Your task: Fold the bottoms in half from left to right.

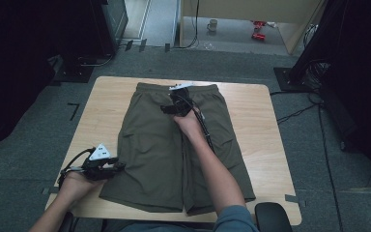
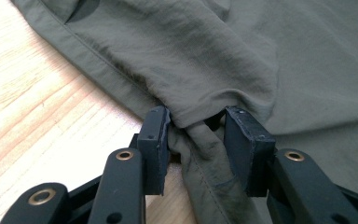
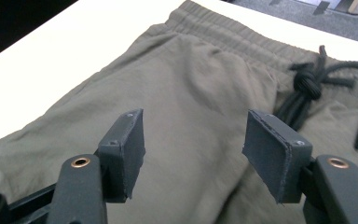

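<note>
Your left gripper (image 2: 193,133) pinches the near left hem of the shorts (image 1: 174,145), spread flat on the table (image 1: 256,116). Soft, light cloth will sag; your right gripper (image 3: 193,154), jaws spread, should take the far waistband (image 3: 223,32).

The shorts (image 1: 174,150) lie flat on the tabletop (image 1: 251,111), waistband far and legs near, with the left claw (image 1: 118,166) at their near-left hem and the right claw (image 1: 176,104) over the far waistband.
</note>
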Tool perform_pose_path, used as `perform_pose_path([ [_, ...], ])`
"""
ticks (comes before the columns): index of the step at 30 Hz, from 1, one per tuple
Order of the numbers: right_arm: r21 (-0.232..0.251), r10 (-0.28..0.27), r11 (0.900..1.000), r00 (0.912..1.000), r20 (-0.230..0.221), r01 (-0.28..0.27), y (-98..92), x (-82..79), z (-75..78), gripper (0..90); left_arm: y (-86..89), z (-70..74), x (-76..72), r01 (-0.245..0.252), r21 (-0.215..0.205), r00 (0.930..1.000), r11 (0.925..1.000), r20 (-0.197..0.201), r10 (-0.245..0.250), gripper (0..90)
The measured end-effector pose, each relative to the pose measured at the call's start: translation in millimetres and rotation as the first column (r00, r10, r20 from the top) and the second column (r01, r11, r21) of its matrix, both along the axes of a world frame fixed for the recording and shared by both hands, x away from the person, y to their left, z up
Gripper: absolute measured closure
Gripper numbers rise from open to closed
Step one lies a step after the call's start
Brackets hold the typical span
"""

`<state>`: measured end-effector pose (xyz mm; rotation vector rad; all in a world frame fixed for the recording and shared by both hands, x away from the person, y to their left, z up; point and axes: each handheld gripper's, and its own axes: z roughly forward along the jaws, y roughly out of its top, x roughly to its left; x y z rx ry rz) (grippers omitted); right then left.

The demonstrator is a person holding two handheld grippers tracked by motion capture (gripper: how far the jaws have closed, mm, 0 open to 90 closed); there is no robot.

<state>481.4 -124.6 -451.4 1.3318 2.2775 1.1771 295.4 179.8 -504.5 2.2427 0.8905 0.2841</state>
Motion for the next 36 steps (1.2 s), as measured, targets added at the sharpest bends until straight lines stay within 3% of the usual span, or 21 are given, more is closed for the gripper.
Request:
perform_pose_path([
  [17,0.005,0.014,1.0,0.9999,-0.002,-0.014,35.7,23.2,-9.4,36.6,-0.1,-0.3,-0.3,0.016,-0.007,0.9999,0.9998,-0.003,-0.016,61.1],
  [24,0.002,0.041,0.999,0.9986,-0.034,-0.04,53.1,33.9,-17.8,38.0,-1.0,0.0,-1.7,0.024,-0.004,0.9997,0.9997,-0.006,-0.024,61.0],
  [27,-0.035,0.047,0.998,0.9987,-0.017,-0.048,60.6,35.5,-22.3,37.0,-1.7,0.0,-2.4,0.026,-0.001,0.9997,0.9997,-0.003,-0.026,60.3],
  [36,-0.021,0.05,0.999,0.9987,-0.011,-0.05,82.0,43.0,-33.5,34.1,-0.9,-0.3,-2.6,0.027,-0.004,0.9996,0.9996,-0.002,-0.027,58.6],
])
